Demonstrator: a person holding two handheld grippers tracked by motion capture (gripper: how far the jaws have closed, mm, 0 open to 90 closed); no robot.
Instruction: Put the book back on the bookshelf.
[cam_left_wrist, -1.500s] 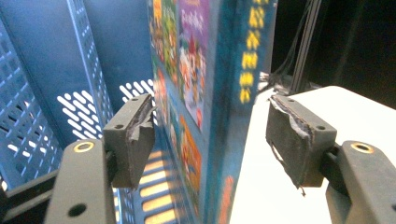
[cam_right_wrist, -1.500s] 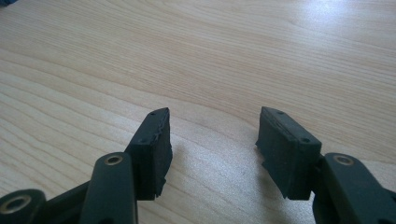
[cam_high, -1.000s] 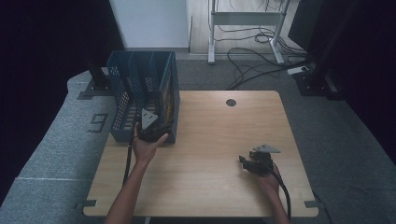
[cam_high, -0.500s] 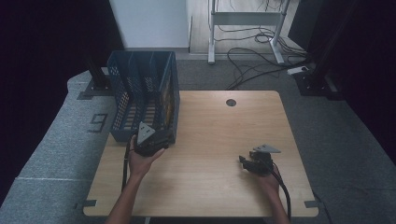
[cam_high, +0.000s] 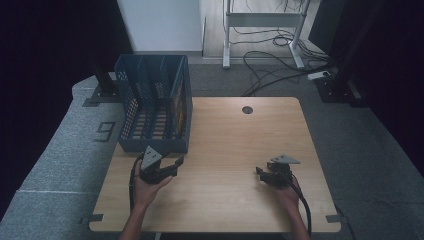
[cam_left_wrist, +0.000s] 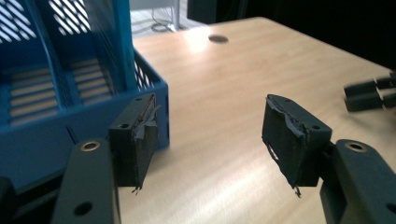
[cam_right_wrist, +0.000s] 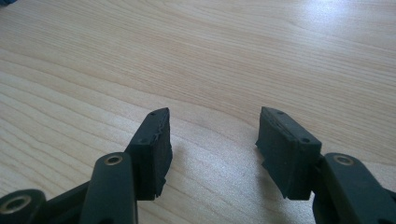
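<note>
**High view: left gripper drawn back from the file rack, empty**

Left gripper (cam_high: 172, 166) has come away from the blue file rack (cam_high: 152, 145) and now sits low over the table (cam_high: 235, 150), just beside the rack's front wall, jaws parted with nothing between them. Right gripper (cam_high: 261, 172) stays put, likewise open and empty. Placement into the rack appears finished.

white figure 9 (cam_high: 104, 132) on the grey floor mat (cam_high: 60, 150), left of the table (cam_high: 240, 200)
</note>
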